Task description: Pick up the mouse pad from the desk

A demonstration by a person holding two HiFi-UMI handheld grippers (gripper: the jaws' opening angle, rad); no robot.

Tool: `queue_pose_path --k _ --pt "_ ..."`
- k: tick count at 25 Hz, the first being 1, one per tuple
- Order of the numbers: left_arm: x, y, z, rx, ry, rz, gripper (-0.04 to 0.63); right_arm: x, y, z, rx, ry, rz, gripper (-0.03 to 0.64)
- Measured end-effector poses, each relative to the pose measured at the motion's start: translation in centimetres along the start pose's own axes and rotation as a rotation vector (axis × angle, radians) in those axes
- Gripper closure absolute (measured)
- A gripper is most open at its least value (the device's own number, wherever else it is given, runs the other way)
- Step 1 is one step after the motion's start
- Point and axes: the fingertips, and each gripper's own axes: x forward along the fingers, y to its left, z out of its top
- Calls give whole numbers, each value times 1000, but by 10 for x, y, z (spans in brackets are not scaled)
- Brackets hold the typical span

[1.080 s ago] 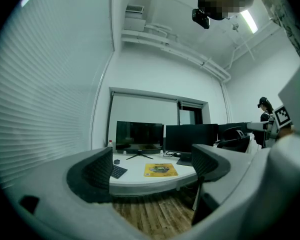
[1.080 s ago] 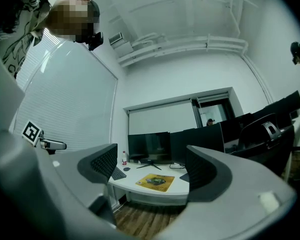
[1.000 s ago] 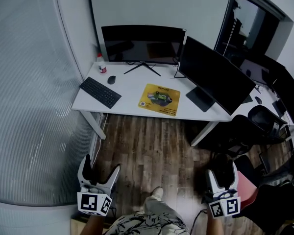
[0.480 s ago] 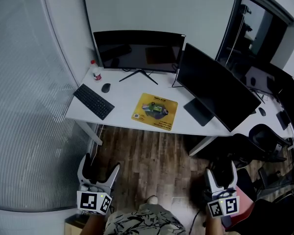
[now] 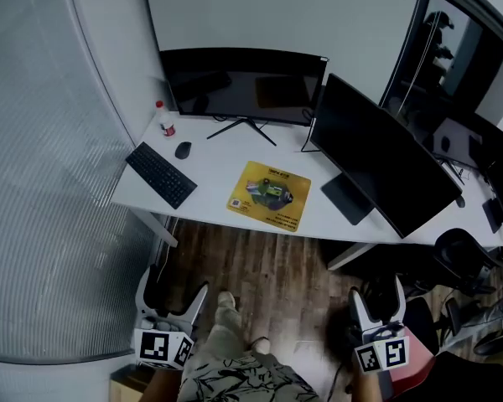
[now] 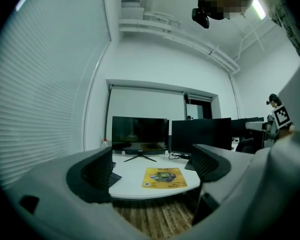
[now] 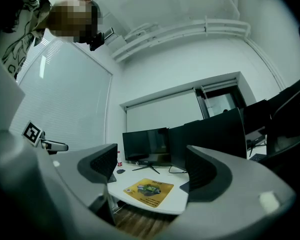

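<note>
A yellow mouse pad with a printed picture lies flat near the front edge of a white desk. It also shows in the left gripper view as mouse pad and in the right gripper view as mouse pad. My left gripper hangs low at the bottom left, open and empty, well short of the desk. My right gripper is at the bottom right, also open and empty. Seen from their own cameras, the left gripper and right gripper frame the pad from afar.
On the desk stand a wide monitor, a second angled monitor, a black keyboard, a mouse and a small bottle. Wooden floor lies between me and the desk. A blind-covered wall runs along the left; chairs at right.
The view has shifted slightly toward the desk, and a foot now shows stepping forward on the floor. Both grippers stay low and open.
</note>
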Motion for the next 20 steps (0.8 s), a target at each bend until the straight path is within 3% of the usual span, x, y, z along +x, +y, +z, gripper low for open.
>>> queue_pose_path --k 8,20 --pt "65 28 -2 -11 -1 -23 109 58 -10 -9 -19 10 -25 196" --pt "211 88 23 -12 -17 -115 106 185 -19 -1 -44 -19 -105 196"
